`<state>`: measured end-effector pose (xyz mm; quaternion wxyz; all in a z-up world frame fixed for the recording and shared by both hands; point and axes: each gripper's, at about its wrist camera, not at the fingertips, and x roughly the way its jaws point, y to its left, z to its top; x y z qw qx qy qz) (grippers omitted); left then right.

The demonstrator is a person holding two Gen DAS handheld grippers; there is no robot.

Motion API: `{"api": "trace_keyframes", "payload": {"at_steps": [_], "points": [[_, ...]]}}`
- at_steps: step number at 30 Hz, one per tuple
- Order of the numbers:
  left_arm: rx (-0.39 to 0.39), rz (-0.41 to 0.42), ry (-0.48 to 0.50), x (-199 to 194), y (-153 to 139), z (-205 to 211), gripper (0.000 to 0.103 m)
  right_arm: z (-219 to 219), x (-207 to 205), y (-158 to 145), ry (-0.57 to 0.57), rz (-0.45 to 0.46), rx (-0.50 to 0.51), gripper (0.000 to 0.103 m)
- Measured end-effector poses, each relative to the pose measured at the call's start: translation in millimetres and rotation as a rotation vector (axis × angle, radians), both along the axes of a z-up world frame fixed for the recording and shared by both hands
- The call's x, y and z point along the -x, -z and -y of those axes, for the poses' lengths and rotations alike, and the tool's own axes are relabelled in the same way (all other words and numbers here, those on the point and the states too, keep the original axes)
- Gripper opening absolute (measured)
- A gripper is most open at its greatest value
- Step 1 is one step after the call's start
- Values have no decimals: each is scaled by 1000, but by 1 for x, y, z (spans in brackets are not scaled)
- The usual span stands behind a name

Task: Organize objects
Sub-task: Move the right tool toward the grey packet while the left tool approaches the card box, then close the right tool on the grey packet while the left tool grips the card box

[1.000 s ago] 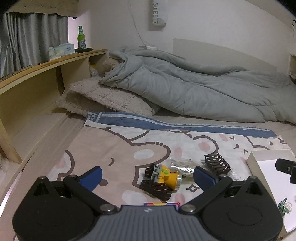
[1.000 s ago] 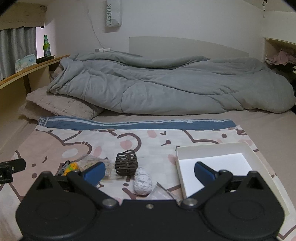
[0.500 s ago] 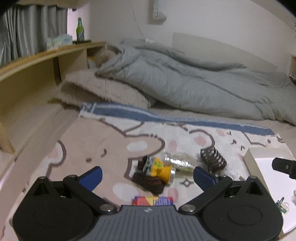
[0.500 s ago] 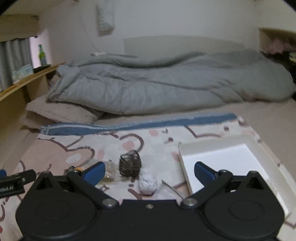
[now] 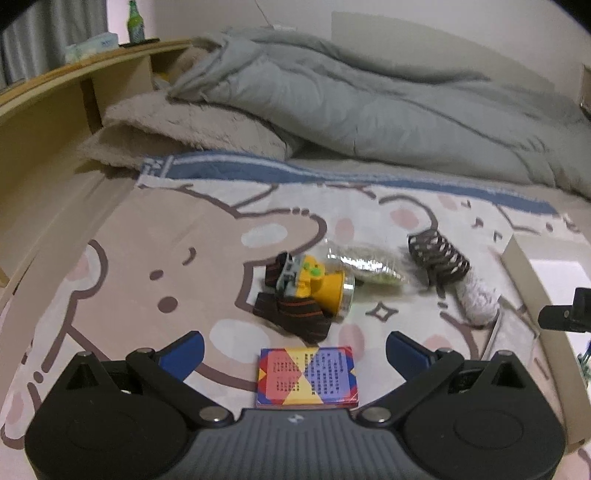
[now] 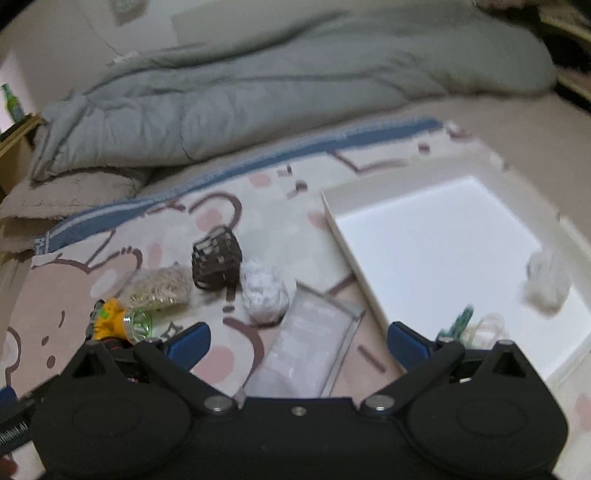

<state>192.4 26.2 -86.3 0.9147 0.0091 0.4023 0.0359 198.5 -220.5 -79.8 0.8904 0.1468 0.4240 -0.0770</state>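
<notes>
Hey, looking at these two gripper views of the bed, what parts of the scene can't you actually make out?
- Print on the colourful card box, left wrist view: too small and blurred to read; its near edge is hidden by the gripper body.
- Small items in the white tray, right wrist view: the green clip and a clear piece are motion-blurred and partly behind the right jaw.
- Headlamp, right wrist view: its strap is hidden behind the gripper body.

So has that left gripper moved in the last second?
Yes. The left gripper tipped downward: the colourful card box now shows between its fingers, and the green bottle climbed to the frame's top.
</notes>
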Motion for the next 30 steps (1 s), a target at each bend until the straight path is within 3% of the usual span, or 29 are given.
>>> {"api": "trace_keyframes", "payload": {"at_steps": [3, 8, 14, 19, 25, 30], "points": [[1, -38, 12, -8, 9, 1, 103, 2, -5, 13, 26, -42, -77, 78], [18, -87, 9, -20, 24, 0, 103, 0, -16, 36, 53, -115, -145, 65], [19, -134, 0, -31, 42, 0, 103, 3, -25, 60, 132, -180, -189, 66], [2, -165, 14, -34, 58, 4, 103, -3, -32, 73, 159, -206, -162, 70], [5, -192, 10, -40, 69, 10, 103, -4, -38, 87, 130, -218, -104, 70], [-14, -206, 12, -43, 74, 15, 103, -2, -40, 85, 10, -207, -56, 57]]}}
